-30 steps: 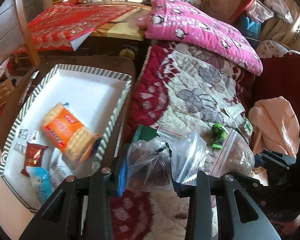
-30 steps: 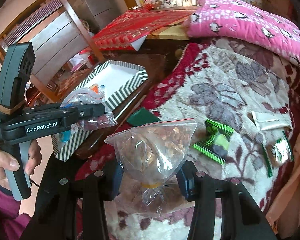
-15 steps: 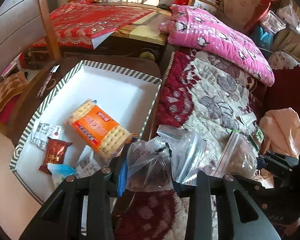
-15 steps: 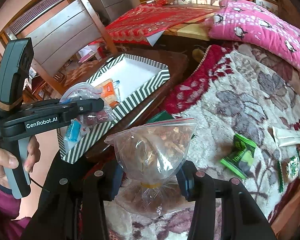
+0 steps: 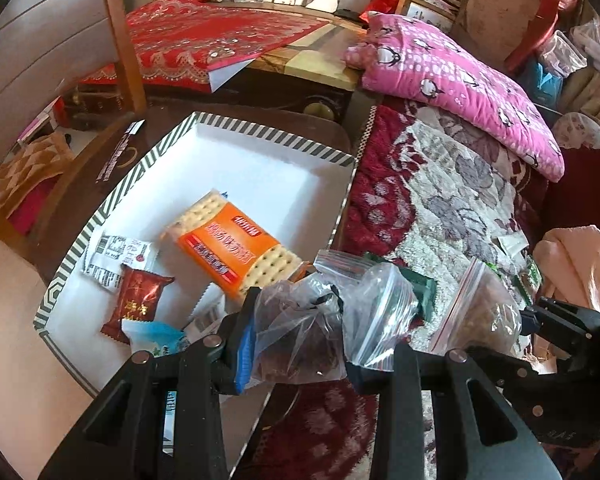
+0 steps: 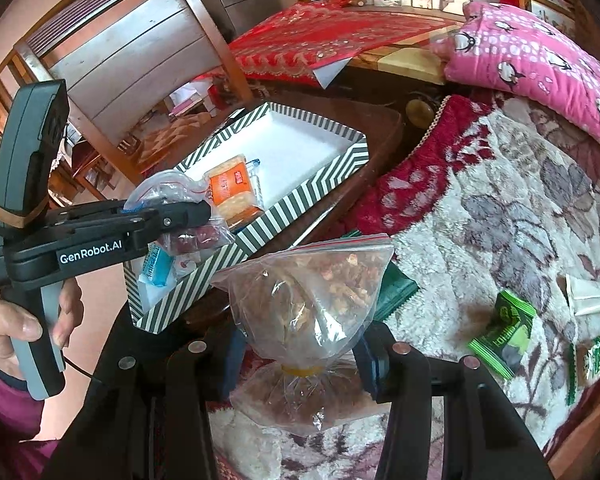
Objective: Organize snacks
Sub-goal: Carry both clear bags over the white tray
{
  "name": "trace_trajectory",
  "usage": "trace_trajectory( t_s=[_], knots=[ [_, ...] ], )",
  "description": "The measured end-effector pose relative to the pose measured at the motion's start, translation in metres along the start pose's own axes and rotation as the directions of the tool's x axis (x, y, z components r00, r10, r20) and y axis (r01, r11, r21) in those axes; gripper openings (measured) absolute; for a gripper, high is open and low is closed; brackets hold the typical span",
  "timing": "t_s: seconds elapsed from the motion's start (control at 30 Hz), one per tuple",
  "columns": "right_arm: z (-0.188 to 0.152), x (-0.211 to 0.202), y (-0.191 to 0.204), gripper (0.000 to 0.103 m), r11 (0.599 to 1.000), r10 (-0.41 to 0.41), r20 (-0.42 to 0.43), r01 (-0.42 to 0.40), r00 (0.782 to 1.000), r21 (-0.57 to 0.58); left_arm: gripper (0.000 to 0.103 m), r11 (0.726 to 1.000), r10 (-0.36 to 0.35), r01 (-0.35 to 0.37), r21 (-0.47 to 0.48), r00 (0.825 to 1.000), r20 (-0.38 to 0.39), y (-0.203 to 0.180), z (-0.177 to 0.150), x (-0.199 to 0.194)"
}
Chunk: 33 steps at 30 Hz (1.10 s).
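Both jaws are partly closed, each pinching a clear bag. My left gripper clamps a crumpled bag of dark snacks between its pads, the bag bulging up above the fingertips, right over the box's near right corner. My right gripper squeezes a zip bag of nuts at its tied neck, so the full part stands above the jaws and the rest hangs below, over the blanket beside the box's right edge. Inside the striped box lie a cracker pack near the middle and small packets at the near left corner. Green packets lie on the blanket, well right of my right jaws.
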State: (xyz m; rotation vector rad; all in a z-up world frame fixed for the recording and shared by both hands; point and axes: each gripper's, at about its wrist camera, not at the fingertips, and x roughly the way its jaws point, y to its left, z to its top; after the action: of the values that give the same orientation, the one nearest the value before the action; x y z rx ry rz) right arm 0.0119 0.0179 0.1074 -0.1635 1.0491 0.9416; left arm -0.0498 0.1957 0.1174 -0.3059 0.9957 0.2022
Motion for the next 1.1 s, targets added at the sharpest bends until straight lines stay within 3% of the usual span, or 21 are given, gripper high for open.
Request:
trace_trajectory(
  t_s=[1.1],
  knots=[
    [0.040, 0.047, 0.058, 0.052, 0.991, 0.057, -0.051, -0.063, 0.997, -0.116, 0.035, 0.991, 0.084, -0.083, -0.107, 0.996, 0.002, 0.062, -0.008, -0.004]
  ],
)
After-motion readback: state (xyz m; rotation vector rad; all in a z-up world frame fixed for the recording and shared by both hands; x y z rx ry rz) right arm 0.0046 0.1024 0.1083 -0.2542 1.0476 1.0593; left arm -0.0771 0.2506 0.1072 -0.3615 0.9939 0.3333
